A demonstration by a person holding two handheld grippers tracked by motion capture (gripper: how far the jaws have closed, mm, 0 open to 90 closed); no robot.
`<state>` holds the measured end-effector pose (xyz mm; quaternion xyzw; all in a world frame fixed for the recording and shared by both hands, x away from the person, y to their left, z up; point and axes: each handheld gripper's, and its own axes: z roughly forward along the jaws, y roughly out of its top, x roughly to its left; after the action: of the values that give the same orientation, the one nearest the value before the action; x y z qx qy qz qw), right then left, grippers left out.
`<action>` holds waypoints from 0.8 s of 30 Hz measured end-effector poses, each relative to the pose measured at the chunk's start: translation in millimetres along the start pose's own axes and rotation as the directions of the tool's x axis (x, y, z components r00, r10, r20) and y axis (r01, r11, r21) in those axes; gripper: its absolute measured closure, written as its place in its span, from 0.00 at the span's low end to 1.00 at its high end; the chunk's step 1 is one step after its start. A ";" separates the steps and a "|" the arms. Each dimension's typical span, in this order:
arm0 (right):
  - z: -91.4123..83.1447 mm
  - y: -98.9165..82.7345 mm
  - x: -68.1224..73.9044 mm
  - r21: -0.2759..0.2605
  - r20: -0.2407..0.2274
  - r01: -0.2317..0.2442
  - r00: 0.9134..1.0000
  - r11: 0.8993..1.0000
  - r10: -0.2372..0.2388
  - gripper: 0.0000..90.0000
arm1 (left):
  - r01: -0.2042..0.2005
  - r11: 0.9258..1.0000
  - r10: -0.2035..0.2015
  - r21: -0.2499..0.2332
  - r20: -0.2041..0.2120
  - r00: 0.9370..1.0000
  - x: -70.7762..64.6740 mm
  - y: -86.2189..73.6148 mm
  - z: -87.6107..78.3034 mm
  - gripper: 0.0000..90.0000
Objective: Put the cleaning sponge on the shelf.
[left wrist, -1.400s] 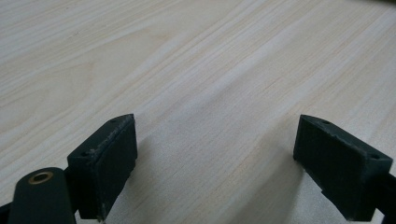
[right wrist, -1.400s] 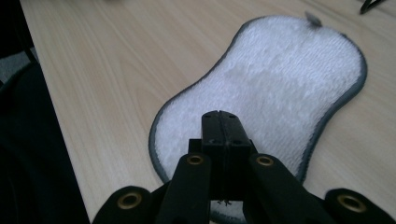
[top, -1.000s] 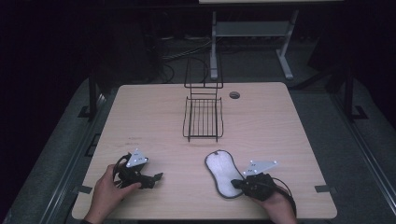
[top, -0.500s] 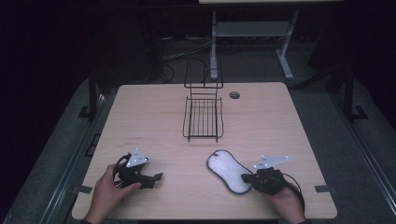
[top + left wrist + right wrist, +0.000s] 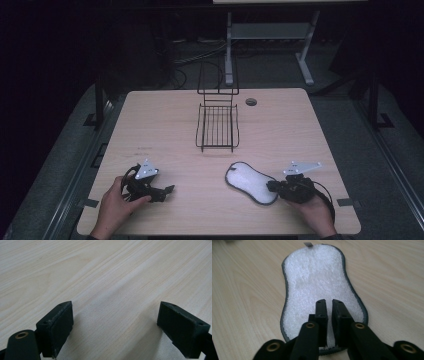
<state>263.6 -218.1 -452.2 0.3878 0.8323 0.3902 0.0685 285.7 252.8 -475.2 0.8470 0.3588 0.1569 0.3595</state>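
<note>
Pad (image 5: pixel 251 182) dragged right across the worktop (image 5: pixel 165 125); my right gripper (image 5: pixel 329 305), jaws just cracking open, barely released at its near edge. Left gripper (image 5: pixel 115 322) released, idle. Next: re-grip or back off.

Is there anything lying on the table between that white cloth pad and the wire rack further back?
Nothing visible. Bare table lies between the white cloth pad and the open front of the wire rack. The right tongs sit at the pad's near end, on the side away from the rack.
</note>
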 end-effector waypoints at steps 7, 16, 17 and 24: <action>-6.9 6.3 -9.8 -0.024 -0.021 -0.028 0.999 0.999 0.027 0.64 | 0.000 1.000 0.000 0.000 0.000 1.000 0.0 0.0 0.0 0.14; 7.2 15.8 -16.0 0.018 -0.051 -0.016 0.999 1.000 0.017 0.27 | 0.000 1.000 0.000 0.000 0.000 1.000 0.0 0.0 0.0 0.14; 9.4 18.0 -14.4 0.023 -0.049 -0.014 0.999 1.000 0.015 0.21 | 0.000 1.000 0.000 0.000 0.000 1.000 0.0 0.0 0.0 0.14; 24.6 27.3 -10.7 0.042 -0.068 0.023 0.997 0.999 -0.020 0.12 | 0.003 1.000 -0.003 0.000 0.000 1.000 -0.1 0.0 0.1 0.14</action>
<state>297.3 -200.1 -451.9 0.3669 0.8463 0.3845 0.0362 285.6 252.7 -475.2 0.8465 0.3598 0.1563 0.3599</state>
